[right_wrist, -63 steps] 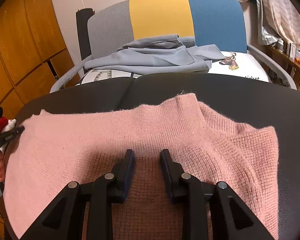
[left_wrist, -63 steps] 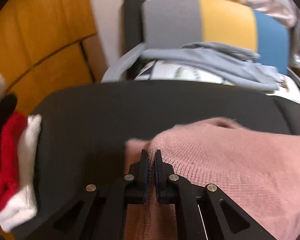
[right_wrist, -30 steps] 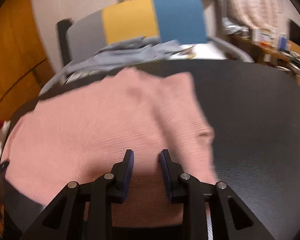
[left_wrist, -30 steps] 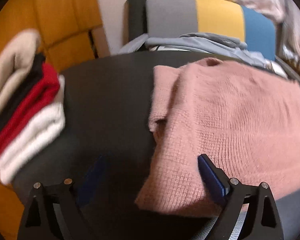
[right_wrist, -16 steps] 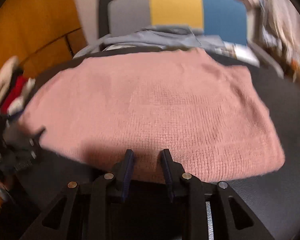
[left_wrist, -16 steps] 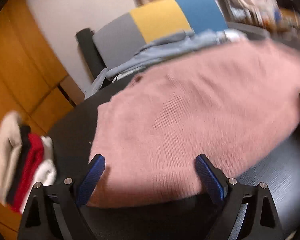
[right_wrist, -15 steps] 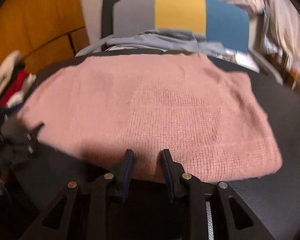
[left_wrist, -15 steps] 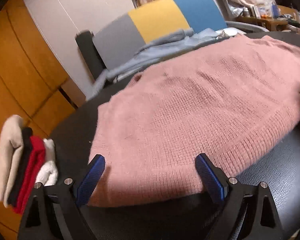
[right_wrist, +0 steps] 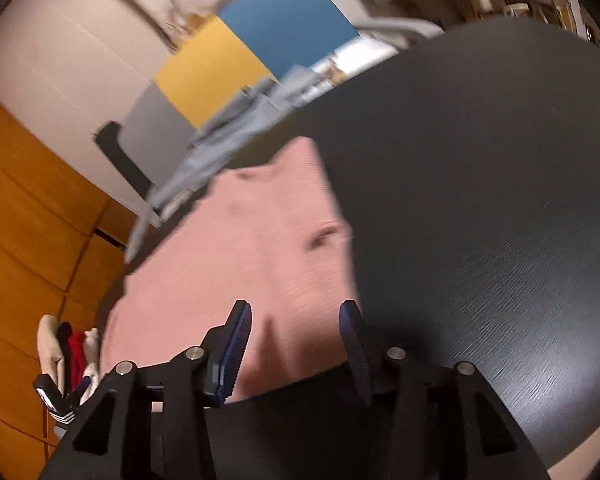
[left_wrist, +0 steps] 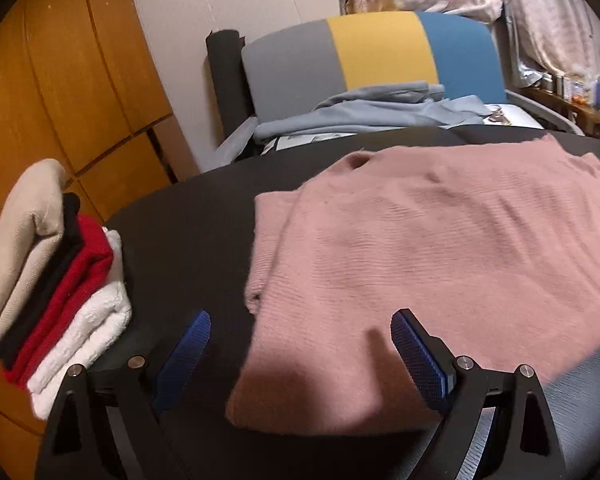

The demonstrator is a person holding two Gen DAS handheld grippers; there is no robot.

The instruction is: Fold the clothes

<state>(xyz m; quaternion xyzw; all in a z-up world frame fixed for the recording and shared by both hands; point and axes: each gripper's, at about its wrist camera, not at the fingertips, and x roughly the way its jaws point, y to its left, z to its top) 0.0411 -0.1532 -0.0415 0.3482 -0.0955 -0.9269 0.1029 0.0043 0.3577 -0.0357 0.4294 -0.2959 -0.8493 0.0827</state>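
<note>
Left wrist view: left gripper (left_wrist: 300, 344) jaws apart, empty, right gripper (right_wrist: 296, 332) jaws opening w/ nothing between, pink sweater (left_wrist: 440, 264) released, now folded flat mid-tabletop (left_wrist: 188, 216), so fold looks done; stack (left_wrist: 56, 276) at left edge.

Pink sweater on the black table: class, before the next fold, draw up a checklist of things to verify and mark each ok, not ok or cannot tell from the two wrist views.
1. Pink sweater lies wholly on the black table: ok in both views.
2. Left gripper free of cloth: ok, its jaws stand wide, one finger over bare table, one over the sweater's near edge.
3. Right gripper free of cloth: ok, jaws opening, nothing pinched between them.
4. Sweater smooth enough to fold: not ok, a narrow strip sticks out along its left side.
5. Finished stack clear of the sweater: ok, bare table between them.
6. Right edge of the sweater squared: cannot tell, the right view is blurred.
</note>
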